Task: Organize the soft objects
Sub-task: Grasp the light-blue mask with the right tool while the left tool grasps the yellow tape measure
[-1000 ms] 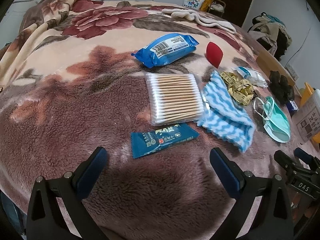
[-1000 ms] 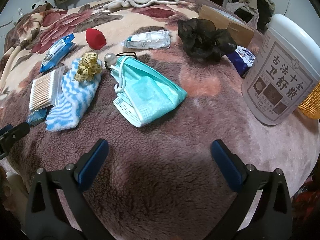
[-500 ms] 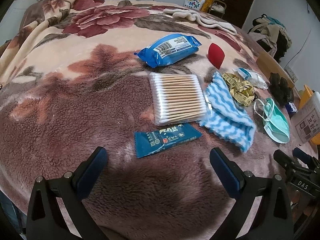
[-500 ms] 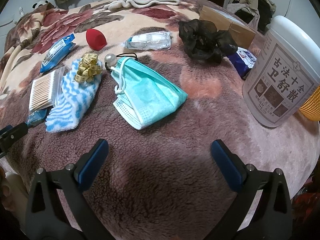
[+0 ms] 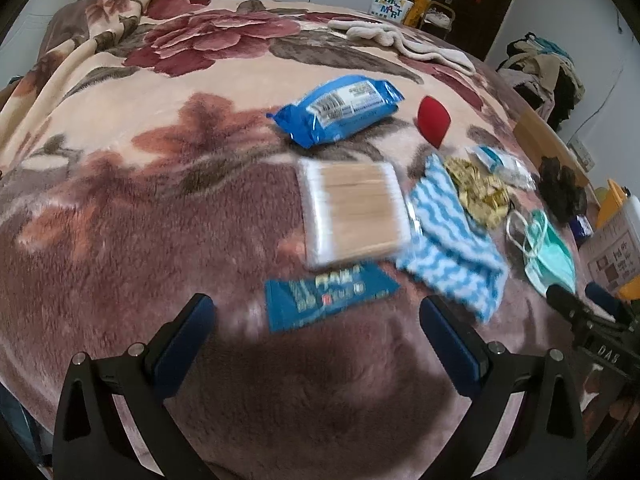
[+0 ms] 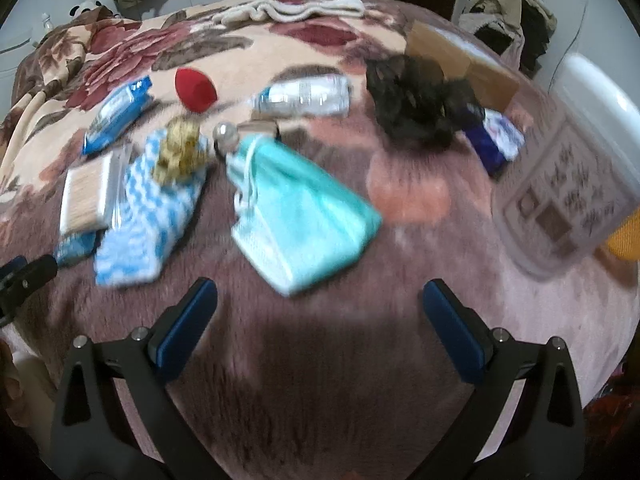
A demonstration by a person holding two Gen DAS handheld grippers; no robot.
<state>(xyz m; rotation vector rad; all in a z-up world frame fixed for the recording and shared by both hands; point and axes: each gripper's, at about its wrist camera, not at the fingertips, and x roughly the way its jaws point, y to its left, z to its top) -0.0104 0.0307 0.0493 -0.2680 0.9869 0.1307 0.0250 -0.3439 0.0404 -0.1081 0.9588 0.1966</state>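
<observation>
Soft items lie on a floral blanket [image 5: 120,208]. In the left wrist view: a blue wipes pack [image 5: 338,108], a red sponge [image 5: 434,120], a cotton swab box [image 5: 354,214], a small blue sachet [image 5: 328,300], a blue-white wavy cloth [image 5: 450,236], a yellow measuring tape [image 5: 480,190] and a teal face mask [image 5: 550,254]. My left gripper [image 5: 316,324] is open and empty, just short of the sachet. In the right wrist view the mask [image 6: 300,220] lies ahead of my right gripper [image 6: 320,308], which is open and empty. A black scrunchie [image 6: 416,102] lies farther back.
A white tub with printed label [image 6: 568,176] stands at the right, beside a cardboard box [image 6: 460,56]. A clear packet [image 6: 304,96] and a dark blue packet [image 6: 494,142] lie near the scrunchie. A cream towel [image 5: 400,42] lies at the far side.
Both grippers have moved forward toward the items; the views are now motion-blurred. The objects themselves have not moved.
</observation>
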